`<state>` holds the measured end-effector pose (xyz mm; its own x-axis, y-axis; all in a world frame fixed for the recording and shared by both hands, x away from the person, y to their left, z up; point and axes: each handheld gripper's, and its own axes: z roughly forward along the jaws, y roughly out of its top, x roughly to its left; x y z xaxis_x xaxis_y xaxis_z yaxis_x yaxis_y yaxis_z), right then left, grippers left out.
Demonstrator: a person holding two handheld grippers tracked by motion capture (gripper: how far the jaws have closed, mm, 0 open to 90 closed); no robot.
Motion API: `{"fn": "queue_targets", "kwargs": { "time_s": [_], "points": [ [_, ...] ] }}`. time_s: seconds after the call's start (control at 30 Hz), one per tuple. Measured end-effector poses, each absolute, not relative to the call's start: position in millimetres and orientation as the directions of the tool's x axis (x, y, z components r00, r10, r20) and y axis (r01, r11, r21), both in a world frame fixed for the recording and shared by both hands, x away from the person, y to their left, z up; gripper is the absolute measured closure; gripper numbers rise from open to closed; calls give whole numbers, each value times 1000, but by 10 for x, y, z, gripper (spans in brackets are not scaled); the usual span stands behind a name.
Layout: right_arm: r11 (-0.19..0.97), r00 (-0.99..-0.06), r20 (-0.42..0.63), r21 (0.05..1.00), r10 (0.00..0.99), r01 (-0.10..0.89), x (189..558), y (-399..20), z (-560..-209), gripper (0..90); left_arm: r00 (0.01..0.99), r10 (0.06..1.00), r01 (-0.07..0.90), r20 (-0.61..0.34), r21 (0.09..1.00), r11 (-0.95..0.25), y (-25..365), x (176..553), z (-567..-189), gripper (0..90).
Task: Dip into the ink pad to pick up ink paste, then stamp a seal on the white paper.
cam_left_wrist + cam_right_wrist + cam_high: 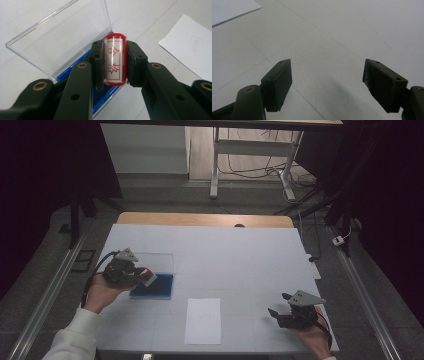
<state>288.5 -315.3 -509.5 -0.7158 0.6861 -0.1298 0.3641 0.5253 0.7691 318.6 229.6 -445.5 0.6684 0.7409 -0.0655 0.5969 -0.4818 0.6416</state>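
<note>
My left gripper [114,62] is shut on a red-rimmed stamp [114,60] whose white face bears red characters. It hovers over an open case with a blue base [102,98] and a clear lid [60,35] lying back on the table. In the high view the left gripper [142,276] holds the stamp [148,278] above the blue case [159,287] at the table's left. My right gripper [280,306] rests near the front right edge, open, and its pads [277,83] have only bare table between them.
A white sheet of paper [203,320] lies at the front middle of the white table [235,260]; its corner shows in both gripper views [190,47] [229,10]. A wooden strip [205,219] runs along the far edge. Desk legs and cables [250,170] stand beyond.
</note>
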Motion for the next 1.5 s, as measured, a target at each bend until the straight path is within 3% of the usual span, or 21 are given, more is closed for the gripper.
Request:
{"fn": "queue_targets", "kwargs": {
  "time_s": [1.5],
  "points": [
    [528, -719, -131, 770, 682, 360, 2877, -3145, -5091, 233, 779, 622, 493, -82, 693, -526, 1839, 2985, -4299, 698]
  ]
}}
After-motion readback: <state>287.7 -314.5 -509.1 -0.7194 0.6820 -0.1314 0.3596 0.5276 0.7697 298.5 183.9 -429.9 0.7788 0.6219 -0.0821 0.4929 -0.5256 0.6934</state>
